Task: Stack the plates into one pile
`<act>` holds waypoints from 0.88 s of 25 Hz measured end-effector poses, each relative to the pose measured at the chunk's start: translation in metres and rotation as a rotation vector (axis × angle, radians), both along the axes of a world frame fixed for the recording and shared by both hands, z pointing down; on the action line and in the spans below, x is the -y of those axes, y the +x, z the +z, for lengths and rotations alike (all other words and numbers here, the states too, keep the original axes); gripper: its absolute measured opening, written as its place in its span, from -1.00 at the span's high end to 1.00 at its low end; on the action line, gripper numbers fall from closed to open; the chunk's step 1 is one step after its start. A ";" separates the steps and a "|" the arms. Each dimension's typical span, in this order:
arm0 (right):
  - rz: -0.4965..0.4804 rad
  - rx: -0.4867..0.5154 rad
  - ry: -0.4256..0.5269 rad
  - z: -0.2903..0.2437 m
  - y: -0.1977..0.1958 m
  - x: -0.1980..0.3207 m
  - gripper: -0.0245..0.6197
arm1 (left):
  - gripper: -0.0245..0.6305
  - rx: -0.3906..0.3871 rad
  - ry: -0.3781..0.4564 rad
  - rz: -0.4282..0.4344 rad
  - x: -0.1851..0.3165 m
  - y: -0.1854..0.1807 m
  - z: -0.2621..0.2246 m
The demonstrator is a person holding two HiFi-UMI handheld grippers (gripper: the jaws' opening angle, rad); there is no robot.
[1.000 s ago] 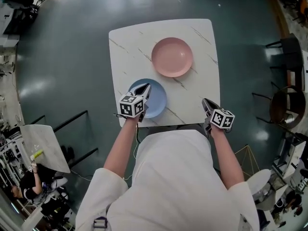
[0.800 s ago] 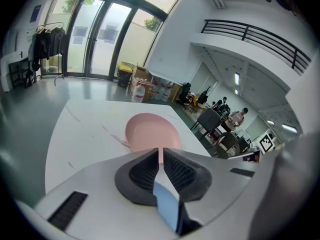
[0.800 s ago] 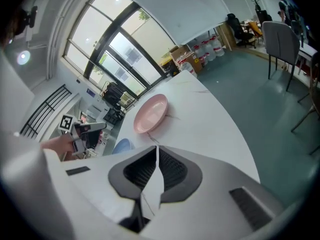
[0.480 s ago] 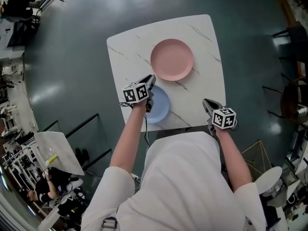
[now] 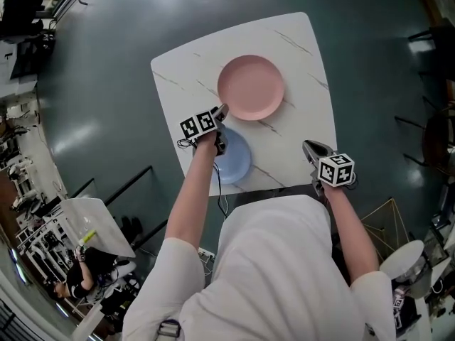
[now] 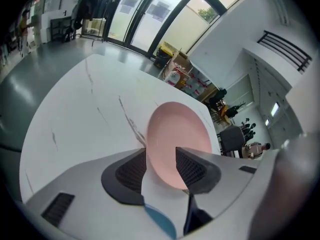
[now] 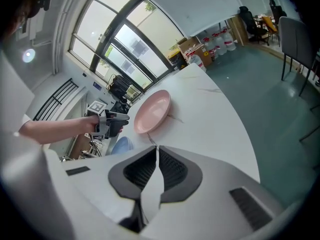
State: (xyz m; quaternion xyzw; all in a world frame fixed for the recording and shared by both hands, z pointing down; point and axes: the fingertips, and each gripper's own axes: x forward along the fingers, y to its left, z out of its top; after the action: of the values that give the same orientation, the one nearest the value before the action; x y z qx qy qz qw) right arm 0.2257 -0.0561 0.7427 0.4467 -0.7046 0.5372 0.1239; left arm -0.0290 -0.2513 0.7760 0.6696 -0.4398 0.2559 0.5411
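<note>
A pink plate (image 5: 250, 87) lies on the far half of the white marble table (image 5: 298, 55). A blue plate (image 5: 236, 159) lies nearer, by the front edge. My left gripper (image 5: 222, 110) hovers between the two, its tips at the pink plate's near-left rim; its jaws are opening with nothing between the pads. The left gripper view shows the pink plate (image 6: 180, 136) through the gap of that gripper (image 6: 161, 153) and a sliver of the blue plate (image 6: 161, 223) below. My right gripper (image 5: 308, 146) is shut and empty at the table's front right, and from it (image 7: 156, 150) the pink plate (image 7: 152, 111) is seen.
The table stands on a dark green floor. Another white table (image 5: 92, 226) stands at the lower left, a round stool (image 5: 405, 258) at the lower right. A dark chair (image 7: 296, 39) stands to the right of the table.
My left gripper has moved from over the blue plate toward the pink plate's near rim, and its jaws have parted. The right gripper has barely shifted.
</note>
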 end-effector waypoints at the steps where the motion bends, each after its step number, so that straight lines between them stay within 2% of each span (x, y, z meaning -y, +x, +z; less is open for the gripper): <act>1: 0.002 0.001 -0.005 0.001 0.002 -0.001 0.82 | 0.38 0.023 -0.009 0.011 0.002 0.001 0.002; 6: 0.004 0.005 -0.030 0.010 0.007 -0.005 0.82 | 0.33 0.114 -0.131 0.001 0.004 -0.004 0.027; 10: 0.010 0.012 -0.044 0.014 0.011 0.000 0.82 | 0.33 0.088 -0.200 -0.030 0.004 0.001 0.041; 16: 0.039 0.017 -0.047 0.016 0.020 0.012 0.82 | 0.33 0.048 -0.259 -0.017 0.001 0.010 0.059; 20: 0.056 0.015 -0.053 0.020 0.025 0.014 0.82 | 0.53 0.007 -0.300 -0.075 -0.002 0.012 0.071; 22: 0.062 0.013 -0.057 0.021 0.027 0.013 0.82 | 0.74 0.001 -0.314 -0.119 -0.003 0.010 0.073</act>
State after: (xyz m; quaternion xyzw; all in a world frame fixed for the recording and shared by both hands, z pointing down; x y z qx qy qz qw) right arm 0.2525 -0.0694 0.7641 0.4613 -0.6754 0.5636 0.1154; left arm -0.0191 -0.2485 0.8488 0.5493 -0.4335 0.2894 0.6531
